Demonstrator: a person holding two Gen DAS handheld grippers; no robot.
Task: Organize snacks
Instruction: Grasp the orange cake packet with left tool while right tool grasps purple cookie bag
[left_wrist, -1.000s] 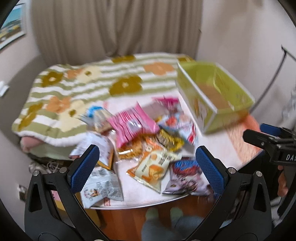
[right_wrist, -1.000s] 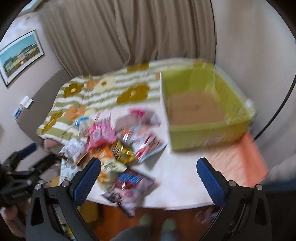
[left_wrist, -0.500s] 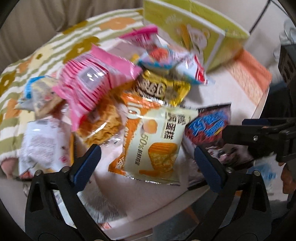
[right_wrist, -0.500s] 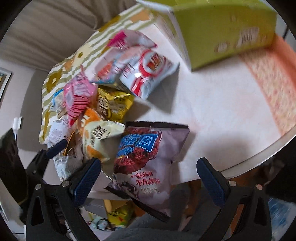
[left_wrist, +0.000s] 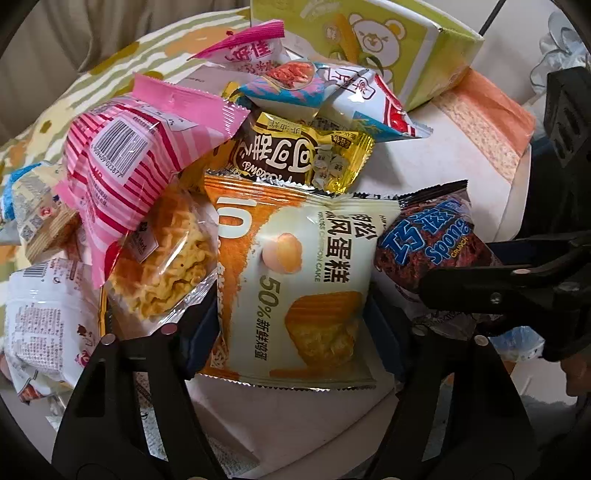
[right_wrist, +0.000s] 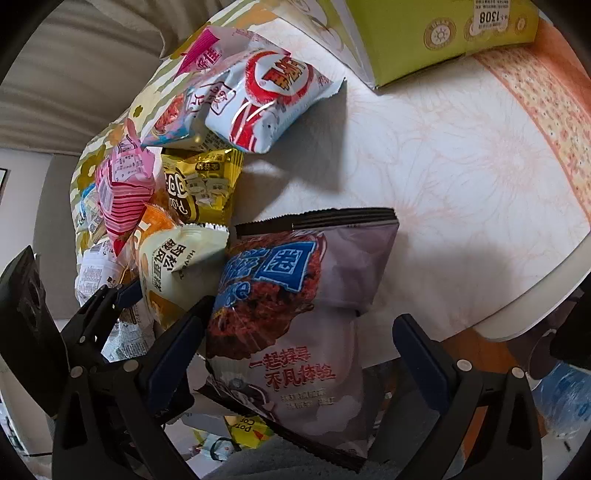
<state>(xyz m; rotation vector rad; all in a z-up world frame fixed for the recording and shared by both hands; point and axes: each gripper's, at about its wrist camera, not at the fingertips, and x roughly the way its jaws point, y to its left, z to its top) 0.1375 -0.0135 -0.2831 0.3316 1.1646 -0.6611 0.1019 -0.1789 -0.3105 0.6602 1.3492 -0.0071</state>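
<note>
Left tool (left_wrist: 295, 328) straddles the chiffon cake packet (left_wrist: 299, 280), fingers wide, packet at the near edge of the snack pile. Right tool (right_wrist: 299, 354) wide around the purple Sponge Crunch bag (right_wrist: 295, 314) overhanging the surface (right_wrist: 461, 158) edge.

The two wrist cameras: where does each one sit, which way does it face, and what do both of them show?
Left wrist: sits on the left gripper, looks forward and down at the snack pile; its open fingers straddle the cake packet; the right gripper shows at right.
Right wrist: sits on the right gripper, looks down at the table edge; open fingers straddle the purple bag; left gripper at lower left.
Shared: cake packet, purple bag, yellow packet, green box.
</note>
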